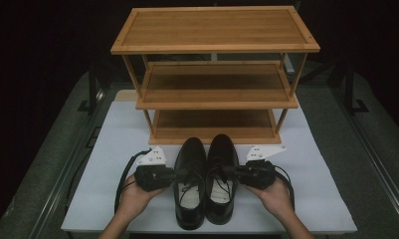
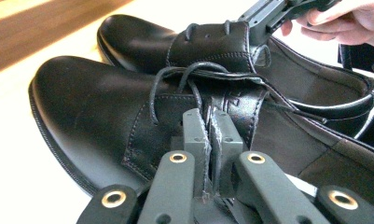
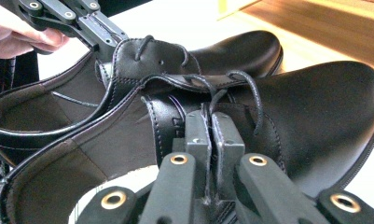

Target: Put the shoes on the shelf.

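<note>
High view: left gripper and right gripper each have jaws pinched on the lace flap of the left shoe and right shoe, both on the white table before the wooden rack, shelving apparently not yet begun.

We see two black shoes, the left shoe and the right shoe, in smooth leather with a soft gloss on the toes; their linings look matt brown, their laces thin and waxy. Each hand-held gripper, left and right, has matt dark plastic jaws with brass-coloured rivets. The rack is pale wood with a satin finish. The tabletop is matt white.
</note>
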A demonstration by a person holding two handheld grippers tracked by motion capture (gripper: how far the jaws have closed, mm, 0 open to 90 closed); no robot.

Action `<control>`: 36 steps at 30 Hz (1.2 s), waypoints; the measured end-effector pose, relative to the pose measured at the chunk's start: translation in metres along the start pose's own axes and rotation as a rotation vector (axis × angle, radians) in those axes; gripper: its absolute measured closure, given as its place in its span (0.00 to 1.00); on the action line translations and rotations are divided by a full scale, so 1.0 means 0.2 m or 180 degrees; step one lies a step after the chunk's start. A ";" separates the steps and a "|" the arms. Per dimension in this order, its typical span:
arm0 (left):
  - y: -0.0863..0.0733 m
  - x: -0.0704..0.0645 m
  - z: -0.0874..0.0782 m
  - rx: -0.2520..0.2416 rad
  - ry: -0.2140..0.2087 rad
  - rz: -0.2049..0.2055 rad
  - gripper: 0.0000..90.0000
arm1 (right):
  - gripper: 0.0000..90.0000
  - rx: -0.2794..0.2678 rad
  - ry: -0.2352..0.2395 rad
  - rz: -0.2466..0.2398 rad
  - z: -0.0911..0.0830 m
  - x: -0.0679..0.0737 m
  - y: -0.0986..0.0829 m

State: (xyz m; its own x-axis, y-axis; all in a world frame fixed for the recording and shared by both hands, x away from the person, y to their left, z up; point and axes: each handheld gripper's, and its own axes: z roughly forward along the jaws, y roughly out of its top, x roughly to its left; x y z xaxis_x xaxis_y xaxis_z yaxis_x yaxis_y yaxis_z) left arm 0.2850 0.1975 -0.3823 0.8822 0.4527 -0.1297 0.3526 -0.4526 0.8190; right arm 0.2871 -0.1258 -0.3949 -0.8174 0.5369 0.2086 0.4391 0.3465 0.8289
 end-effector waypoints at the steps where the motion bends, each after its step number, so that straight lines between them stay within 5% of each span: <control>1: 0.00 0.00 -0.01 -0.0018 0.0077 -0.0007 0.97 | 0.96 -0.0045 -0.0020 0.0020 -0.02 -0.01 0.00; 9: 0.02 0.03 -0.07 -0.0121 0.0363 -0.0073 0.97 | 0.96 -0.0083 -0.0141 0.0035 -0.05 -0.03 0.03; 21: 0.11 0.09 -0.10 -0.0287 0.0568 -0.0123 0.98 | 0.97 -0.0217 -0.0233 0.0086 -0.12 -0.12 0.07; 36: 0.24 0.29 0.07 -0.0414 0.0877 -0.0158 0.97 | 0.96 -0.0305 -0.0497 0.0185 -0.02 -0.35 0.18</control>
State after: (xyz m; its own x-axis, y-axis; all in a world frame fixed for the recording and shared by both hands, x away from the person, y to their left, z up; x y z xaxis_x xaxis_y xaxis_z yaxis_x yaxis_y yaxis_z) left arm 0.3574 0.1923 -0.3583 0.7408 0.6711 -0.0293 0.3346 -0.3307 0.8824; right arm 0.3590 -0.1535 -0.3780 -0.7206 0.6694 0.1806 0.4404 0.2406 0.8650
